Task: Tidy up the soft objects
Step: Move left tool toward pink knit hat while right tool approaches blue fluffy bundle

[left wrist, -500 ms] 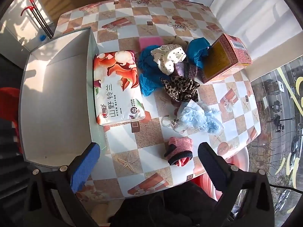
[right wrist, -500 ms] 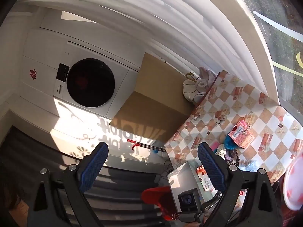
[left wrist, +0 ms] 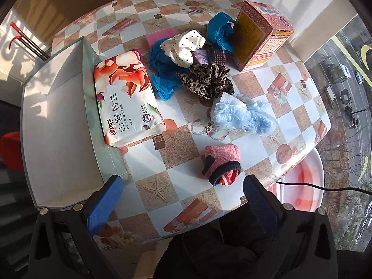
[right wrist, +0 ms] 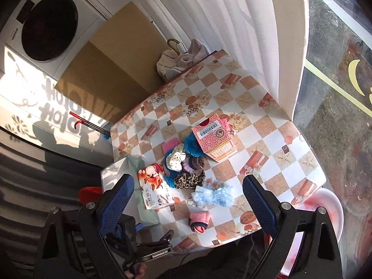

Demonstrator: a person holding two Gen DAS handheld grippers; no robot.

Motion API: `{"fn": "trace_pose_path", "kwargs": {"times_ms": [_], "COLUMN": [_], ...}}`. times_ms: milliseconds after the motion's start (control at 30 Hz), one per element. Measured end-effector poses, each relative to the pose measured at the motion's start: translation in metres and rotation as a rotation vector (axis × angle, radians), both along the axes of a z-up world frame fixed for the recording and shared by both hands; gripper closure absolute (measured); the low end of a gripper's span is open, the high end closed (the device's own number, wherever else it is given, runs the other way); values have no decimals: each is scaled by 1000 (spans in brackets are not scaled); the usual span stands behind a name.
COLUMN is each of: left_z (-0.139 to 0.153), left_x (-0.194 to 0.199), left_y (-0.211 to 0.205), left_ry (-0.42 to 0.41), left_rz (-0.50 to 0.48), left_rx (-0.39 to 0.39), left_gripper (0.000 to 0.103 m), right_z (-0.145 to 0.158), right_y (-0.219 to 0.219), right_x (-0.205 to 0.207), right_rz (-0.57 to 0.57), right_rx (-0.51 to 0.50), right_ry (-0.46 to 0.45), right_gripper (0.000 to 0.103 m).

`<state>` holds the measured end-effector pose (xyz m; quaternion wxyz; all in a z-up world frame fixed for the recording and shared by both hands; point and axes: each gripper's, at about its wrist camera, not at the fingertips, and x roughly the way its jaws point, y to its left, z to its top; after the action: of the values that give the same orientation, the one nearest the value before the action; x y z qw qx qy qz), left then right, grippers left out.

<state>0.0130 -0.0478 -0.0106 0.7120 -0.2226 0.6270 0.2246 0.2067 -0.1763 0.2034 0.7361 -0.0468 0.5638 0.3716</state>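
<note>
Left wrist view, checkered tablecloth point(left wrist: 181, 153) sunlit — soft items heaped, both tongs point(left wrist: 183, 200) point(right wrist: 186, 200) spread, empty, washer point(right wrist: 48, 25) behind.

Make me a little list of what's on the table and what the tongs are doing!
surface: checkered table
container: white bin, at the table's left edge
beside bin: tissue pack
pile: leopard scrunchie, dotted cloth, blue cloth
nearest: pink sock
box: red carton
left tongs: open, empty
right tongs: open, empty

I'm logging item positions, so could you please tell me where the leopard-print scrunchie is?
In the left wrist view, the leopard-print scrunchie lies mid-table, between the tissue pack and the red box.
</note>
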Motion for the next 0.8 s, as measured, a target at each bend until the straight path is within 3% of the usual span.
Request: {"fn": "trace_pose_path", "kwargs": {"times_ms": [67,167,200,233,333,400,467,533,633,733,800], "left_z": [11,12,8,6,4,1,-6,-14,-35,-65,-79], "left_x": [1,-2,-3,-5,-6,-7,-7,-8,-9,2,10], "left_y": [-2,4,7,6,11,14,13,-2,-26,-42,-42], "left_ry": [-5,-5,5,-34,-51,-51,-78,-96,-62,4,29], "left_rz": [-31,-17,-7,-5,5,17,-13,-87,-197,-279,-260], "left_rx": [43,46,28,-1,21,35,39,87,155,45,-12], "left_gripper": [0,0,0,0,0,0,0,0,0,2,7], "right_z": [1,19,18,17,-6,-37,-81,-114,-156,-193,-208], "right_y": [-1,30,37,48,53,58,51,37,15,13,21], "right_x": [-2,-6,-10,-14,-44,-58,-62,-61,-57,-60,-61], "right_rz": [41,171,200,231,329,440,510,557,590,646,705], "right_rx": [55,55,48,58,49,-51,-200,-255,-324,-388,-396], "right_ry": [22,-278,-319,-391,-591,-673,-644,-558,-427,-377,-366], "right_gripper": [7,7,7,7,7,7,12,19,19,18,18]}}
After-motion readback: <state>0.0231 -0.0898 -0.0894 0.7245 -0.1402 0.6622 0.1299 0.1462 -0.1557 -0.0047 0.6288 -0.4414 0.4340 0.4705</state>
